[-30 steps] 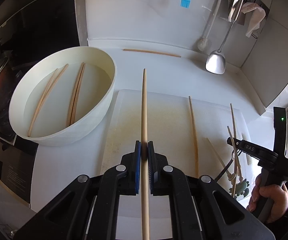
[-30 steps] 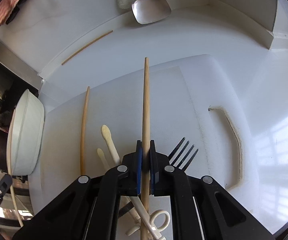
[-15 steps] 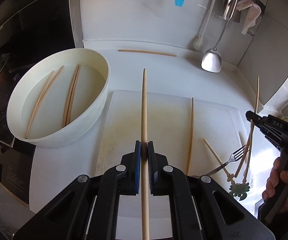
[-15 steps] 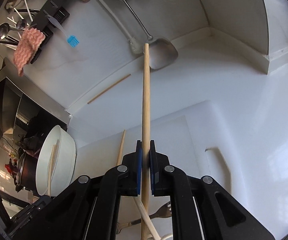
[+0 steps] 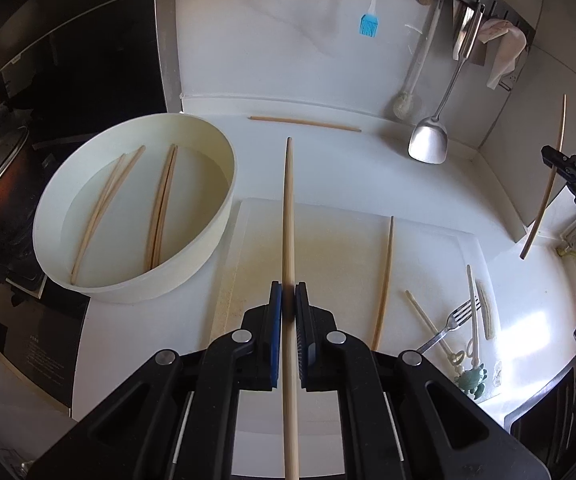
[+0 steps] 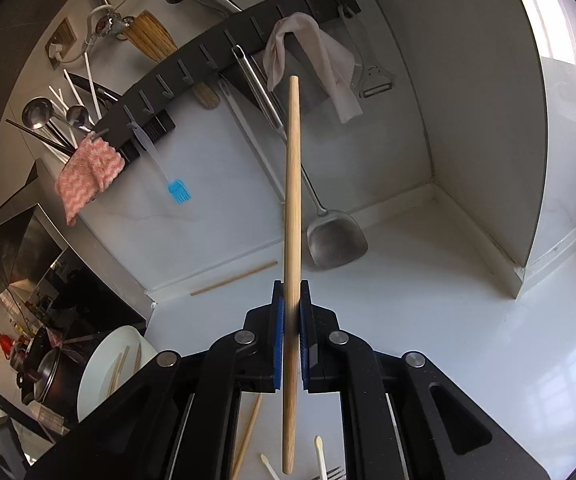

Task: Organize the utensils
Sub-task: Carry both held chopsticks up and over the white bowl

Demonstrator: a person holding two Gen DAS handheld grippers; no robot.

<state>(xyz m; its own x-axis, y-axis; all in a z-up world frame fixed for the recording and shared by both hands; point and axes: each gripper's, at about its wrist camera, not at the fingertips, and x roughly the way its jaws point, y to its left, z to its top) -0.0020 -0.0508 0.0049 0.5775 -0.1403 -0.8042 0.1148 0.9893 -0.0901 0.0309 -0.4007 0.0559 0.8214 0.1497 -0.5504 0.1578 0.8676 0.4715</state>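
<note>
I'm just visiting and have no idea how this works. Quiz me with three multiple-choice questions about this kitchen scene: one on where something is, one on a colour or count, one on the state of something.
1. Where does the fork lie?
A. in the bowl
B. on the cutting board, among small picks
C. hung on the wall rack

2. How many chopsticks lie in the white bowl?
A. one
B. four
C. seven

3. How does the right gripper stand?
A. wide open, nothing in it
B. shut on a chopstick
C. shut on the fork

Answers: 1 B, its tines rest on the cutting board beside the picks. 2 B, two pairs lie on the bowl's floor. 3 B, its blue pads squeeze a chopstick that is lifted clear of the counter.
</note>
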